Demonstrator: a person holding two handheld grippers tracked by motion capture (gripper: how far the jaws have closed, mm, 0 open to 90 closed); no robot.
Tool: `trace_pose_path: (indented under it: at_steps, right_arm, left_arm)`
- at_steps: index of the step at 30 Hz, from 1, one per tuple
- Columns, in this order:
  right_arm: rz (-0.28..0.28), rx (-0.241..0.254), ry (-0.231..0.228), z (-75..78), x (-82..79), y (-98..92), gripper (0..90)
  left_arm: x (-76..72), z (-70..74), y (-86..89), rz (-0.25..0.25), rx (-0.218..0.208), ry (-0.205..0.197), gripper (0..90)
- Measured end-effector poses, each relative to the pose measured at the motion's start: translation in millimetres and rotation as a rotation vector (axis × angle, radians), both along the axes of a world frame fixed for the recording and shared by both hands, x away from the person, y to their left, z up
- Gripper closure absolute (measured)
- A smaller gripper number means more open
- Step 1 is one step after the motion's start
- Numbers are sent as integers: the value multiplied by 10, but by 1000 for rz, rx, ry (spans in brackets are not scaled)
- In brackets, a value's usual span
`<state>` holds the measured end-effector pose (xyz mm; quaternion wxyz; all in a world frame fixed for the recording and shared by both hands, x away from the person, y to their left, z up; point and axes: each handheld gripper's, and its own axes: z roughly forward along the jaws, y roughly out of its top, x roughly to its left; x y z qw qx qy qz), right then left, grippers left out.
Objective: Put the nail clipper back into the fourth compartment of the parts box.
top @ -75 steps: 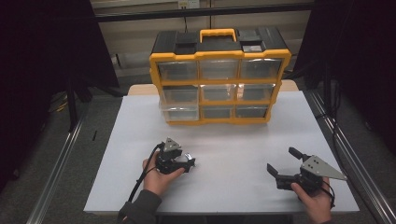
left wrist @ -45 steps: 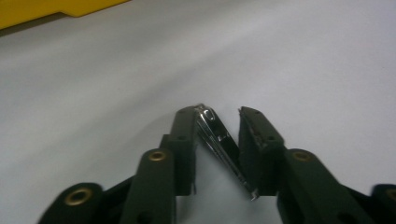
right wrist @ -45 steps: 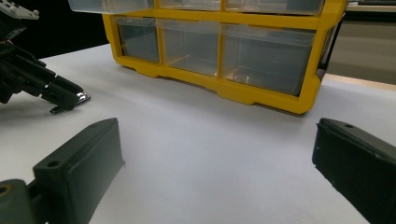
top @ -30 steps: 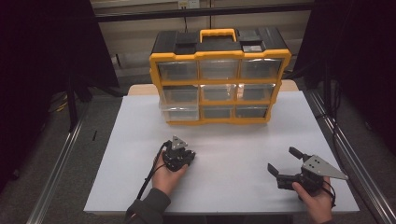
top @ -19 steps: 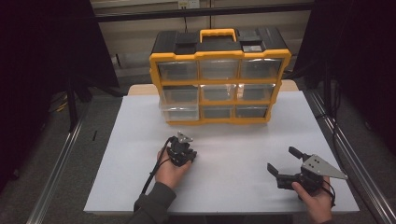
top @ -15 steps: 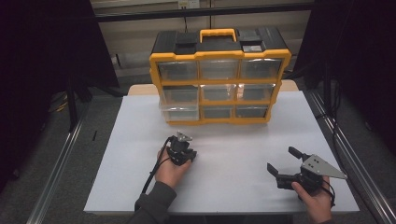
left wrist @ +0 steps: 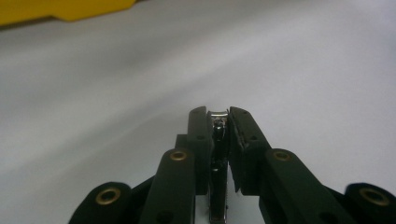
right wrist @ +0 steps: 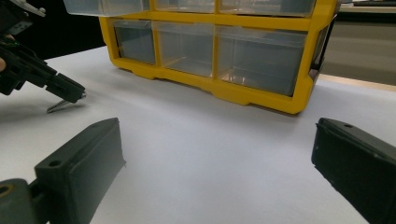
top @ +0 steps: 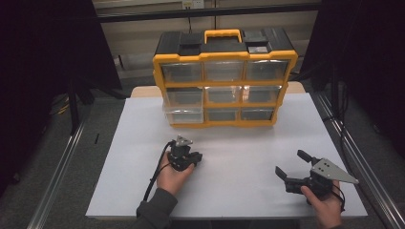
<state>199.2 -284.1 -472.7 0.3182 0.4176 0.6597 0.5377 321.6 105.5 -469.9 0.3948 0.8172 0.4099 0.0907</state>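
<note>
My left gripper (top: 192, 158) rests low over the white table (top: 239, 143), in front of a yellow and black drawer organizer (top: 224, 81). Its jaws are shut on a small shiny metal clip, perhaps a nail clipper (left wrist: 218, 125), which stands on edge between the pads (left wrist: 198, 135). In the right gripper view the left gripper (right wrist: 70, 93) shows at the far left with the metal piece (right wrist: 58, 106) slanting down to the table. My right gripper (top: 292, 163) lies at the front right, open, with nothing between its jaws (right wrist: 217, 140).
The organizer has clear drawers in three rows; its bottom left drawer (top: 184, 115) stands slightly pulled out. Bare white table lies between the two hands. Metal rails (top: 351, 143) run along both table sides, and the surroundings are dark.
Since the oldest frame the left hand has shifted a little away from the person and turned its gripper. Over the last second neither hand has moved.
</note>
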Motion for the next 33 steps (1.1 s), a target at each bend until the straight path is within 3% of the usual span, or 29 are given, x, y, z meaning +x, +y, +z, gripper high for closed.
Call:
trace_pose_path:
  at_steps: [9, 20, 27, 33]
  right_arm:
    - [3, 1, 0, 1, 1, 15, 17]
    - [0, 4, -1, 1, 1, 1, 17]
    - [5, 4, 0, 1, 2, 10, 16]
    - [7, 3, 0, 0, 4, 8, 16]
  left_arm:
    - [-48, 94, 122, -5, -109, -70, 809]
    - [-61, 167, 168, -8, -184, -110, 809]
    - [-60, 238, 237, -13, -254, -113, 809]
    - [-64, 312, 266, -23, -286, -129, 809]
